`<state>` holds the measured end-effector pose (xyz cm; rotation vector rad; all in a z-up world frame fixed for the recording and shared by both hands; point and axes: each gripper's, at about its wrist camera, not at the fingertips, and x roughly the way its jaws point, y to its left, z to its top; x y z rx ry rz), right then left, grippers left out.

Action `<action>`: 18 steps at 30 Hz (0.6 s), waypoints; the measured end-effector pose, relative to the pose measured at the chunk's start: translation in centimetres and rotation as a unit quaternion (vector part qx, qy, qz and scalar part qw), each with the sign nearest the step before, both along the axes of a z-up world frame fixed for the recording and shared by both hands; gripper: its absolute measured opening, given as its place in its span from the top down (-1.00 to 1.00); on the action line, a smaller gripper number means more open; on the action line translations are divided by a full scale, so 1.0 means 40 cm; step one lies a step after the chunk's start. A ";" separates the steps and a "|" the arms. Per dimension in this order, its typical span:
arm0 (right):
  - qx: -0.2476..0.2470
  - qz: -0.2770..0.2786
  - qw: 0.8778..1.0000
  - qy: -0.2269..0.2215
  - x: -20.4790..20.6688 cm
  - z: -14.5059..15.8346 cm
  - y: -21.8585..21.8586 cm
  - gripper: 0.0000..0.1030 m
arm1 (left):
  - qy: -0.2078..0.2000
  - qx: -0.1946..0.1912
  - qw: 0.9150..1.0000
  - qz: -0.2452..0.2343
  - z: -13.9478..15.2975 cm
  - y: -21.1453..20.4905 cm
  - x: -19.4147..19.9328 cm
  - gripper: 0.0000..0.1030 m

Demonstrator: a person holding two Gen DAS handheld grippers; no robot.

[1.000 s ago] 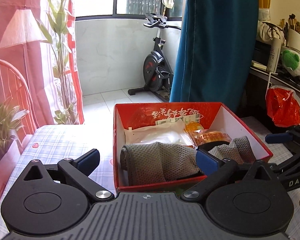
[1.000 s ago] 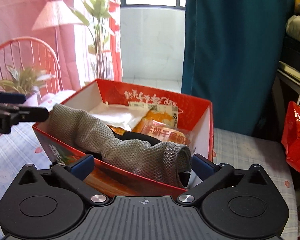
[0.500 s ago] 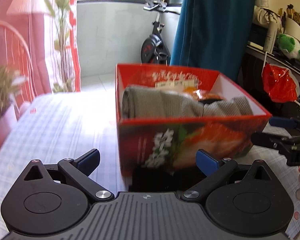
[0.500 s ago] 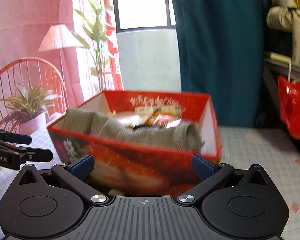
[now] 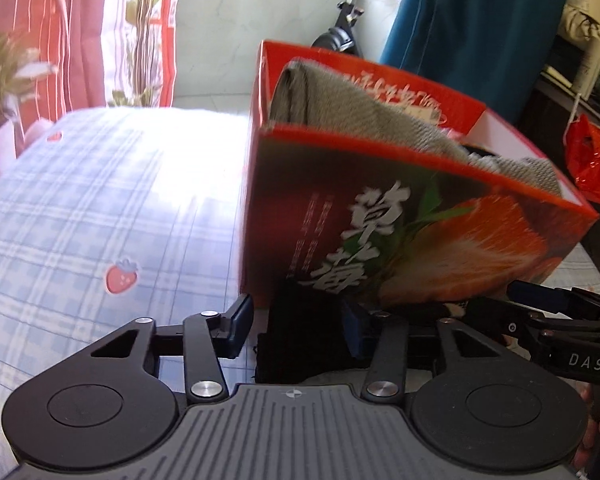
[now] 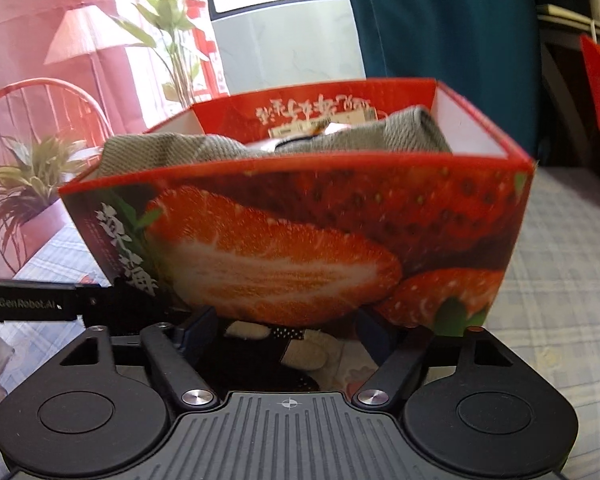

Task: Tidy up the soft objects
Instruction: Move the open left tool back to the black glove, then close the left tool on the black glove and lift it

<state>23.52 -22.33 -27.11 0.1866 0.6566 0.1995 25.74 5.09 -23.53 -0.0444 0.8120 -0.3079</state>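
Both the left gripper (image 5: 296,322) and the right gripper (image 6: 286,330), jaws closing but not yet tight, reach for the dark cloth (image 5: 300,340) lying near the red box (image 5: 400,216), and could bump the box.

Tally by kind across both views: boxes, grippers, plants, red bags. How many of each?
Box: 1
Grippers: 2 (left gripper, right gripper; jaws closing, cloth between them)
Plants: 2 (potted plant, tall plant)
Red bag: 1
Total: 6
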 end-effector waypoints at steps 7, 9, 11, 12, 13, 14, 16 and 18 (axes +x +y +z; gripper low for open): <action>0.007 -0.008 1.000 0.027 0.023 -0.044 0.009 -0.18 | 0.011 -0.010 1.000 -0.011 -0.033 -0.008 0.010 0.27; 0.005 -0.006 0.999 0.031 0.023 -0.053 0.012 -0.08 | 0.012 -0.011 1.000 -0.020 -0.037 -0.015 0.005 0.29; 0.000 -0.004 0.999 0.033 0.023 -0.055 0.015 -0.02 | 0.015 -0.014 0.999 -0.028 -0.043 -0.019 -0.001 0.31; -0.007 -0.002 0.999 0.032 0.023 -0.057 0.018 0.02 | 0.015 -0.016 0.999 -0.031 -0.044 -0.021 -0.005 0.31; -0.013 0.001 0.999 0.030 0.021 -0.057 0.020 0.05 | 0.014 -0.017 0.999 -0.033 -0.046 -0.024 -0.011 0.31; -0.018 0.006 0.999 0.029 0.018 -0.059 0.021 0.11 | 0.013 -0.016 0.999 -0.035 -0.047 -0.027 -0.016 0.31; -0.022 0.015 0.999 0.029 0.010 -0.059 0.018 0.26 | 0.014 -0.018 0.999 -0.039 -0.049 -0.031 -0.027 0.31; -0.021 0.022 0.999 0.029 0.000 -0.058 0.009 0.37 | 0.014 -0.019 0.999 -0.045 -0.051 -0.037 -0.041 0.31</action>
